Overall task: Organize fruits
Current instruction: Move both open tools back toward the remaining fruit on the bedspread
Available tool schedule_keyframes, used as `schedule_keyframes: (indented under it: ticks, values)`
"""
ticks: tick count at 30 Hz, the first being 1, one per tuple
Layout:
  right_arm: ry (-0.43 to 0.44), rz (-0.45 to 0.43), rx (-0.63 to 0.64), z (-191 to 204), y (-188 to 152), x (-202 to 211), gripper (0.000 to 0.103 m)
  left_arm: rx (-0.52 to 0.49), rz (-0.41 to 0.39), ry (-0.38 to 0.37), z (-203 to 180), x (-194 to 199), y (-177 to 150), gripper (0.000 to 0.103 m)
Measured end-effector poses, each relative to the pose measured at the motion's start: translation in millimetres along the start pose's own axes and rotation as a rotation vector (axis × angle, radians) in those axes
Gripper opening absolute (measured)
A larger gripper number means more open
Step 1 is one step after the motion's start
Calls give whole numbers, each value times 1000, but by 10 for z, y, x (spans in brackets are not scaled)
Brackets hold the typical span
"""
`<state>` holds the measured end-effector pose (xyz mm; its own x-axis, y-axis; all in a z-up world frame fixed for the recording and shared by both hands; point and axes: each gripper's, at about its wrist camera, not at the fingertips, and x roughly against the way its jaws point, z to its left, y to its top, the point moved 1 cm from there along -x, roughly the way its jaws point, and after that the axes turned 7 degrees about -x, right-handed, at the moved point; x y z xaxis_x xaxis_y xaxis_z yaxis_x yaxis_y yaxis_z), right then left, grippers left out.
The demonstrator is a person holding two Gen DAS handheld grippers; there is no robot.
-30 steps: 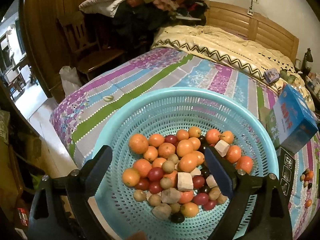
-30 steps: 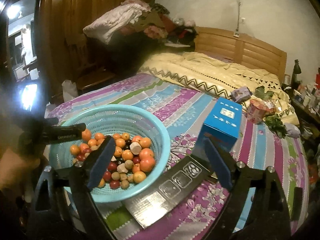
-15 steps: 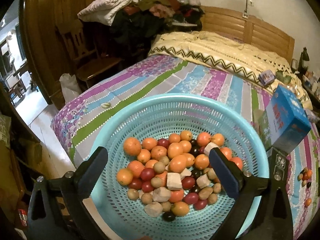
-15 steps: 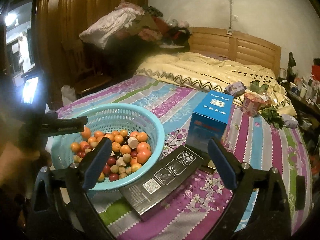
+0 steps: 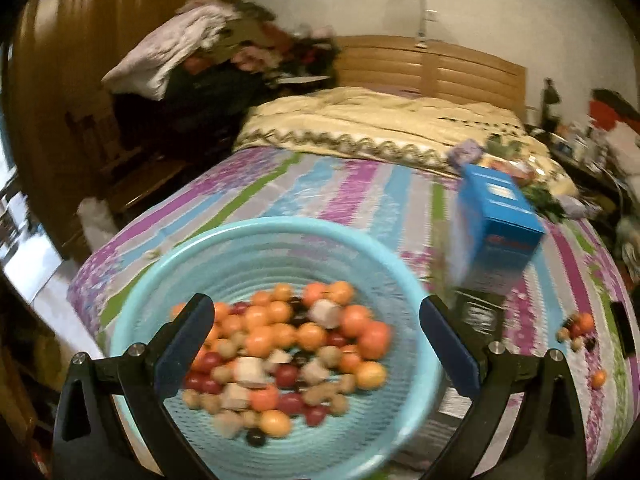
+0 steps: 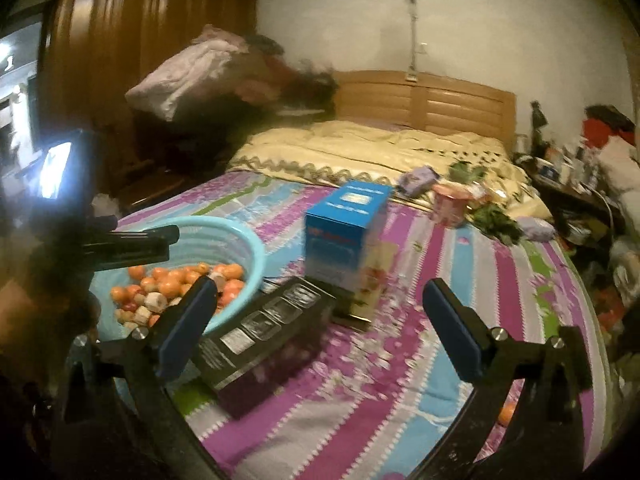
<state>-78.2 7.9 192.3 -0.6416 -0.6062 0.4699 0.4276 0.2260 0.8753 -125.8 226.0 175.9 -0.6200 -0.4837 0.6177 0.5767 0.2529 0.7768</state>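
A turquoise perforated basket [image 5: 256, 236] sits on the striped bedspread and holds several mixed fruits [image 5: 288, 344]: orange, dark red, brown and black ones, plus pale cut chunks. My left gripper [image 5: 312, 336] is open and empty, hovering above the basket with the fruit pile between its jaws. A few loose fruits [image 5: 576, 326] lie on the bedspread at the right. The basket [image 6: 240, 240] also shows in the right wrist view at the left. My right gripper [image 6: 320, 316] is open and empty above the bedspread, right of the basket.
A blue carton [image 5: 496, 220] stands upright right of the basket, also seen in the right wrist view [image 6: 344, 220]. A flat black box [image 6: 264, 336] lies between basket and carton. A folded cream quilt [image 5: 380, 124], a pink cup [image 6: 448, 204] and greens [image 6: 496, 220] lie farther back.
Both views have swung to the right and are motion-blurred. The left gripper has pulled back from the basket. The right gripper has moved right, so the carton and black box now lie between its jaws.
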Motion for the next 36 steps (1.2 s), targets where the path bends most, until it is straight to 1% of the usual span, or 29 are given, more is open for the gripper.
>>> schedule_keyframes:
  ticks: [3, 5, 6, 8, 10, 15, 17, 19, 23, 26, 30, 36]
  values:
    - [-48, 9, -12, -195, -44, 97, 103, -37, -16, -34, -256, 66, 36, 103]
    - [-86, 16, -11, -329, -85, 167, 103, -53, -19, -92, -437, 114, 75, 103]
    - [-107, 18, -10, -391, -106, 203, 103, -54, -25, -137, -545, 148, 92, 103]
    - [-141, 22, -18, -536, -150, 274, 103, -61, -30, -186, -732, 209, 113, 103]
    - [-181, 27, -41, -699, -194, 355, 103, -85, -31, -213, -956, 272, 129, 103]
    - [-265, 47, -116, -1151, -273, 542, 103, -190, -26, -231, -1533, 405, 105, 103]
    - [-293, 52, -131, -1292, -292, 610, 103, -215, -16, -281, -1752, 443, 83, 103]
    - [-315, 56, -147, -1422, -319, 681, 103, -243, -5, -307, -1952, 470, 46, 103]
    - [-343, 72, -177, -1658, -394, 756, 103, -292, 31, -348, -2354, 494, -39, 103]
    - [-340, 90, -196, -1792, -470, 796, 103, -318, 51, -367, -2612, 531, -105, 103]
    - [-341, 113, -205, -1918, -565, 852, 103, -333, 72, -387, -2842, 578, -167, 103]
    - [-330, 108, -239, -2148, -619, 968, 103, -344, 97, -374, -3068, 611, -221, 103]
